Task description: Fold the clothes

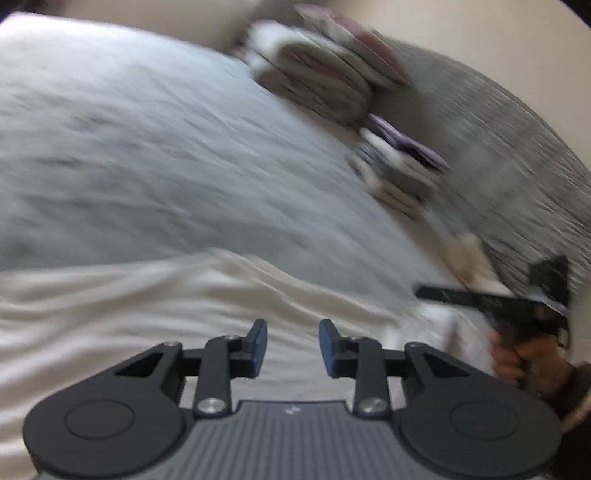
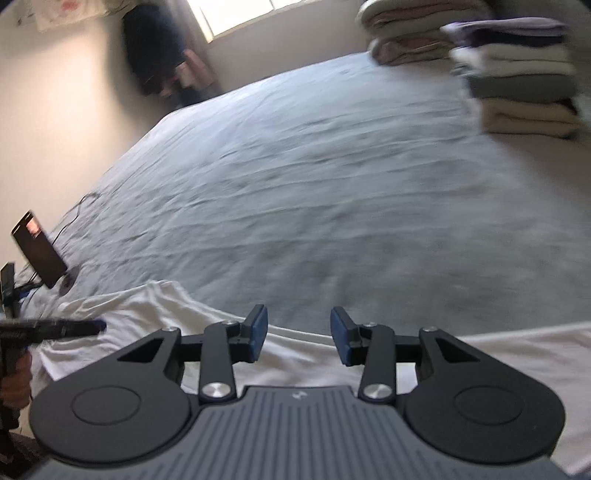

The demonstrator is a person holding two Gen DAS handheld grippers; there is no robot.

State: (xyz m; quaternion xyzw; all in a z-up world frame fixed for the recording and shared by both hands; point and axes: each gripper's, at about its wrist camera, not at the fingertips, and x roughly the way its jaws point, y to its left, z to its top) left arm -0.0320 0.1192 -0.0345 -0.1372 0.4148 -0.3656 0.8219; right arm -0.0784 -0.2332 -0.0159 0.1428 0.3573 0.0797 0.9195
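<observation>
A white garment (image 1: pixel 155 295) lies spread along the near edge of a bed with a pale grey sheet (image 1: pixel 166 166). My left gripper (image 1: pixel 292 345) hovers over it, open, nothing between its blue pads. In the right wrist view the same white garment (image 2: pixel 147 310) stretches across the bottom, and my right gripper (image 2: pixel 299 338) hangs open above it. The right gripper (image 1: pixel 480 295) shows at the right edge of the left wrist view, held by a hand (image 1: pixel 517 358). The left gripper (image 2: pixel 55 328) shows at the left edge of the right wrist view. Both views are motion-blurred.
Folded clothes stand in stacks (image 2: pixel 517 74) at the far right of the bed, with another stack (image 2: pixel 413 33) behind. A phone on a stand (image 2: pixel 38 254) with cables sits at the left bed edge. A grey blanket (image 1: pixel 498 147) lies past the stacks. The wide sheet (image 2: pixel 314 184) lies between.
</observation>
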